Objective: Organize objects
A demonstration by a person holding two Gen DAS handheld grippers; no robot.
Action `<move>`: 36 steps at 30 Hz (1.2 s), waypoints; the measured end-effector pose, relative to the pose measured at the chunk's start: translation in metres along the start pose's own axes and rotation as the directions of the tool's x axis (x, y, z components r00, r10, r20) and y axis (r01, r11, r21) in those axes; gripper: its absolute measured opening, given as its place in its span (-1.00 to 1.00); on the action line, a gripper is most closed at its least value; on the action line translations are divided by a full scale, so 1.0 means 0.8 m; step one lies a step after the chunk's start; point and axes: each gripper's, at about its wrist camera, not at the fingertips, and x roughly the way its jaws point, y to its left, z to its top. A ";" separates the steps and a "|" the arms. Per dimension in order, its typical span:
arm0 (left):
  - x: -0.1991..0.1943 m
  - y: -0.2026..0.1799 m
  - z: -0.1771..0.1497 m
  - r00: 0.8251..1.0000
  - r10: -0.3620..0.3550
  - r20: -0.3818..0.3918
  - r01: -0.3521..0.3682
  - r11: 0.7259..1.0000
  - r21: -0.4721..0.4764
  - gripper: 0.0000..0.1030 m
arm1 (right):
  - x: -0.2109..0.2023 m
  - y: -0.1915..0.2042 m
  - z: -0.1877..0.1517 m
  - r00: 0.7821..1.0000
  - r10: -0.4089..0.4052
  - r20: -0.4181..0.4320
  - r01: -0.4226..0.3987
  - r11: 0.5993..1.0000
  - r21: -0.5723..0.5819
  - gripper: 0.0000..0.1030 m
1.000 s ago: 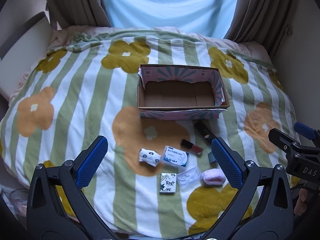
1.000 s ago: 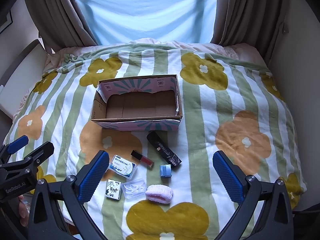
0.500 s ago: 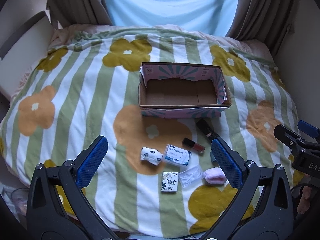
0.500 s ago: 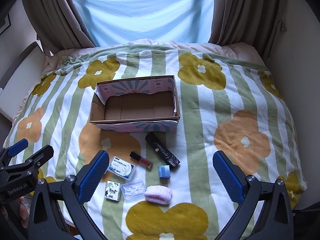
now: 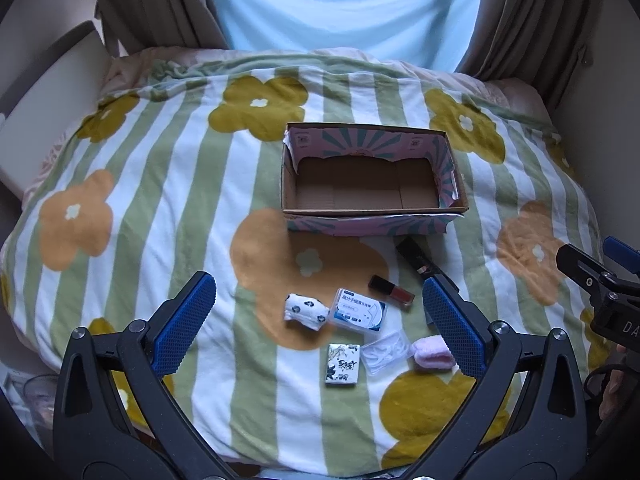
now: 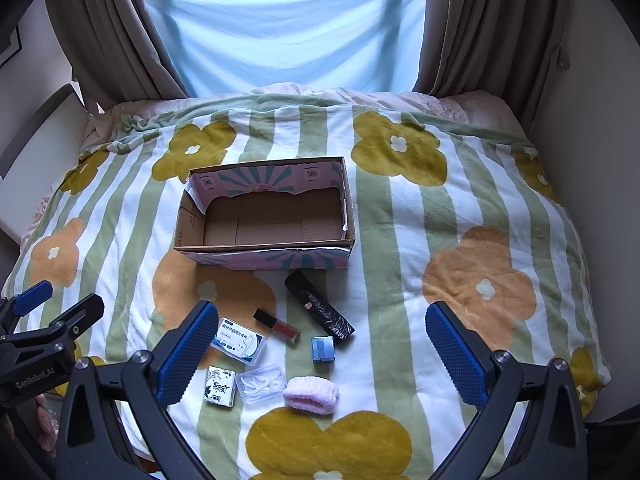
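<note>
1. Left gripper hangs above the bed with its jaws spread wide and nothing between them. Right gripper is likewise spread and holding nothing.
2. Cardboard box sits open-topped and empty mid-bed on the striped floral blanket; nothing packed yet, as I read it.
3. Small items lie in a cluster just in front of the box, all on the blanket and none in the box.
4. Black tube lies at an angle nearest the box. Looks stiff, light and glossy, so maybe slippery. Grip across the middle.
5. Red lip gloss sits beside it: small, hard, will roll. Pinch across the body, not the cap.
6. White plastic case with blue print is rigid and flat, with one end hidden by a finger in the right view. Take it by the long edges.
7. Small blue box is stiff; grip opposite faces.
8. Printed packet is probably light, a bit squashy.
9. Clear case is thin plastic and may flex or crack, so go gently.
10. Pink cloth roll is soft and compressible, an easy grab at the centre.
11. White patterned cloth bundle is soft too; it may unroll, so pinch it across the middle.
12. The soft blanket gives under pressure, so fingers can dig under the flat items.
</note>
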 end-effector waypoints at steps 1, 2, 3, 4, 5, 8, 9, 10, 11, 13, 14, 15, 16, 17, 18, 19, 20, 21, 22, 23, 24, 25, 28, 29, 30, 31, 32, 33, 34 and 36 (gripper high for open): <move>0.000 -0.001 0.000 1.000 0.001 0.000 -0.001 1.000 0.000 0.99 | 0.000 0.000 0.000 1.000 0.004 -0.001 -0.004 1.000 0.002 0.99; 0.000 -0.001 0.000 1.000 0.003 0.001 -0.003 1.000 0.002 0.99 | 0.000 -0.001 0.001 1.000 0.006 -0.002 -0.006 1.000 0.005 0.99; 0.000 -0.001 0.001 1.000 0.005 0.002 -0.005 1.000 0.004 0.99 | 0.001 -0.001 0.001 1.000 0.009 -0.002 -0.009 1.000 0.008 0.99; 0.000 -0.002 0.001 1.000 0.005 0.002 -0.005 1.000 0.006 0.99 | 0.001 -0.002 0.001 1.000 0.012 -0.003 -0.012 1.000 0.011 0.99; 0.000 -0.002 0.001 1.000 0.005 0.003 -0.005 1.000 0.005 0.99 | 0.002 -0.002 0.001 1.000 0.014 -0.005 -0.014 1.000 0.012 0.99; 0.000 -0.003 0.004 1.000 -0.001 0.005 0.001 1.000 0.007 0.99 | 0.004 -0.003 0.000 1.000 0.021 -0.014 -0.021 1.000 0.015 0.99; 0.000 -0.004 0.005 1.000 -0.002 0.006 0.002 1.000 0.006 0.99 | 0.004 -0.003 0.000 1.000 0.023 -0.014 -0.023 1.000 0.015 0.99; 0.000 -0.004 0.006 1.000 0.000 0.007 0.000 1.000 0.007 0.99 | 0.004 -0.003 0.000 1.000 0.023 -0.014 -0.023 1.000 0.015 0.99; -0.001 -0.004 0.007 1.000 0.002 0.009 -0.002 1.000 0.009 0.99 | 0.004 -0.003 0.001 1.000 0.021 -0.013 -0.021 1.000 0.015 0.99; -0.002 -0.004 0.008 1.000 0.005 0.017 -0.005 1.000 0.015 0.99 | 0.005 -0.003 0.000 1.000 0.021 -0.012 -0.021 1.000 0.014 0.99; -0.003 -0.005 0.008 1.000 0.006 0.020 -0.006 1.000 0.018 0.99 | 0.004 -0.004 0.000 1.000 0.022 -0.013 -0.022 1.000 0.018 0.99; -0.004 -0.004 0.008 1.000 0.009 0.022 -0.009 1.000 0.020 0.99 | 0.004 -0.003 0.001 1.000 0.025 -0.013 -0.024 0.999 0.020 0.99; -0.004 -0.004 0.008 1.000 0.011 0.021 -0.011 1.000 0.021 0.99 | 0.004 -0.004 0.000 1.000 0.026 -0.011 -0.026 0.999 0.021 0.99; -0.004 -0.004 0.009 1.000 0.011 0.021 -0.011 1.000 0.020 0.99 | 0.003 -0.004 0.000 1.000 0.028 -0.009 -0.027 0.999 0.026 0.99; -0.004 -0.004 0.009 1.000 0.011 0.022 -0.011 1.000 0.018 0.99 | 0.003 -0.005 0.001 1.000 0.029 -0.008 -0.029 0.999 0.028 0.99; -0.004 -0.004 0.009 1.000 0.010 0.022 -0.010 1.000 0.019 0.99 | 0.003 -0.006 0.000 1.000 0.029 -0.006 -0.029 0.999 0.028 0.99; -0.004 -0.004 0.009 1.000 0.011 0.021 -0.011 1.000 0.020 0.99 | 0.002 -0.006 0.001 1.000 0.027 -0.006 -0.027 0.999 0.028 0.99; -0.004 -0.004 0.009 1.000 0.010 0.022 -0.011 1.000 0.019 0.99 | 0.002 -0.007 0.001 1.000 0.027 -0.006 -0.027 0.999 0.029 0.99; -0.005 -0.004 0.009 1.000 0.011 0.024 -0.011 1.000 0.018 0.99 | 0.001 -0.008 0.002 1.000 0.030 -0.005 -0.030 0.999 0.030 0.99; -0.006 -0.003 0.009 1.000 0.013 0.025 -0.013 1.000 0.016 0.99 | 0.001 -0.007 0.001 1.000 0.031 -0.004 -0.031 0.999 0.031 0.99; -0.006 -0.002 0.010 1.000 0.013 0.024 -0.013 1.000 0.014 0.99 | 0.000 -0.007 0.001 0.999 0.032 -0.003 -0.032 0.999 0.032 0.99; -0.006 -0.003 0.010 1.000 0.012 0.021 -0.012 1.000 0.013 0.99 | -0.001 -0.008 0.002 0.999 0.032 -0.002 -0.032 0.999 0.031 0.99; -0.008 -0.001 0.008 1.000 0.013 0.018 -0.013 1.000 0.012 0.99 | -0.001 -0.008 0.002 0.999 0.034 -0.001 -0.034 0.999 0.033 0.99; -0.008 -0.001 0.007 1.000 0.015 0.015 -0.015 1.000 0.012 0.99 | -0.001 -0.007 0.002 0.999 0.033 -0.002 -0.033 0.999 0.035 0.99; -0.008 -0.001 0.006 1.000 0.019 0.012 -0.019 1.000 0.013 0.99 | -0.001 -0.007 0.002 0.999 0.035 -0.002 -0.035 0.999 0.036 0.99; -0.007 -0.001 0.005 1.000 0.026 0.010 -0.026 1.000 0.015 0.99 | -0.002 -0.007 0.002 0.999 0.040 -0.001 -0.040 0.999 0.037 0.99; -0.007 -0.001 0.004 0.999 0.034 0.007 -0.034 0.999 0.019 0.99 | -0.004 -0.008 0.003 0.999 0.045 0.002 -0.045 0.998 0.036 0.99; -0.006 -0.001 0.003 0.999 0.037 0.003 -0.037 0.999 0.024 0.99 | -0.006 -0.009 0.004 0.999 0.049 0.004 -0.049 0.998 0.033 0.99; -0.006 0.000 0.001 1.000 0.027 -0.002 -0.027 0.999 0.029 0.99 | -0.006 -0.011 0.004 0.999 0.052 0.005 -0.052 0.998 0.029 0.99; -0.004 0.002 -0.002 1.000 -0.002 -0.012 0.003 0.999 0.036 0.99 | -0.006 -0.013 0.004 0.998 0.056 0.006 -0.056 0.998 0.018 0.99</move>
